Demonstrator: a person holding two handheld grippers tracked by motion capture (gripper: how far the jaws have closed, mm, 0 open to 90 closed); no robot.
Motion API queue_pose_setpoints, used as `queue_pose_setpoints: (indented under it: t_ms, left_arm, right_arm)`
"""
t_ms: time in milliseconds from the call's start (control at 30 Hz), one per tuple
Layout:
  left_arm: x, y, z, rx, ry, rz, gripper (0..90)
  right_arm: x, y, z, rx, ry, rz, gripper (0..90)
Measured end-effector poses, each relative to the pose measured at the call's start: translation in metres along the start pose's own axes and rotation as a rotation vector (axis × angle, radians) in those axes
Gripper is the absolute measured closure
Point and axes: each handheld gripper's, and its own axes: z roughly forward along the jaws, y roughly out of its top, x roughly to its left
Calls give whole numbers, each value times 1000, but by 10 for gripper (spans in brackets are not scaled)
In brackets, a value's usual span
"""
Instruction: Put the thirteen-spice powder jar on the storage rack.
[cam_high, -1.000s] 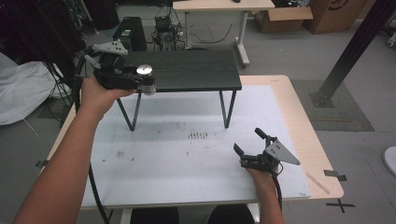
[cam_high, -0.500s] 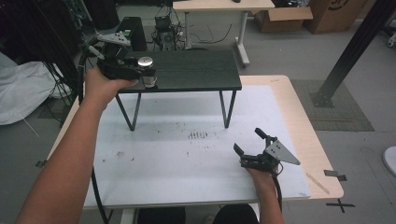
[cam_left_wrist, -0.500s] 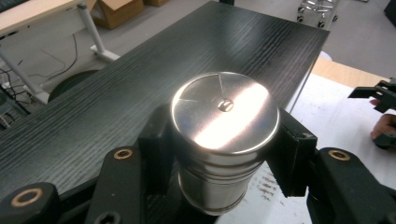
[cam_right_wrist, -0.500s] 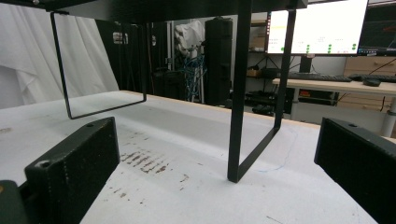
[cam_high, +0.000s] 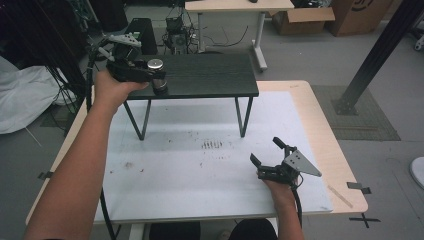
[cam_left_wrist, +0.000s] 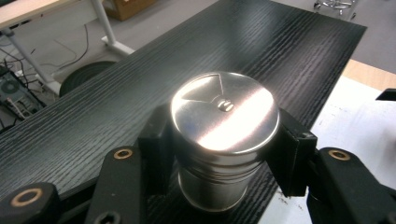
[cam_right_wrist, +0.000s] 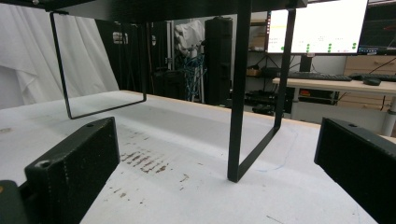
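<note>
Now L gripper (cam_high: 159, 80) clamps a steel tin (cam_left_wrist: 224, 135) at the black shelf (cam_high: 210, 75) edge; R gripper (cam_high: 267, 152) rests on the table w/ jaws apart.

This is a lab or engineering workspace. Beyond the tabletop's (cam_high: 320, 125) far edge, tangled cables (cam_high: 182, 30) and electronics sit on a bare grey floor (cam_high: 310, 55), beside a plain desk (cam_high: 240, 6) and a cardboard box (cam_high: 312, 14). A black metal frame post (cam_high: 380, 50) is bolted to the floor off the right edge. Tape marks (cam_high: 367, 219) dot the floor. A lit monitor (cam_right_wrist: 317, 25), a keyboard (cam_right_wrist: 322, 77) and a dark equipment rack (cam_right_wrist: 219, 56) stand behind.
</note>
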Motion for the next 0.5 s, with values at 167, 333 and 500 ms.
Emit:
queue_pose_setpoints:
  t_ms: [167,333,500]
  left_arm:
    - [4,-2,1,-3,3,-17,489]
    - [4,-1,2,-6,-2,-25,489]
    - [4,-1,3,-10,-10,-32,489]
  right_arm:
    - [0,0,0,0,0,2,0]
    - [0,0,0,2,0,2,0]
    - [0,0,0,0,0,1,0]
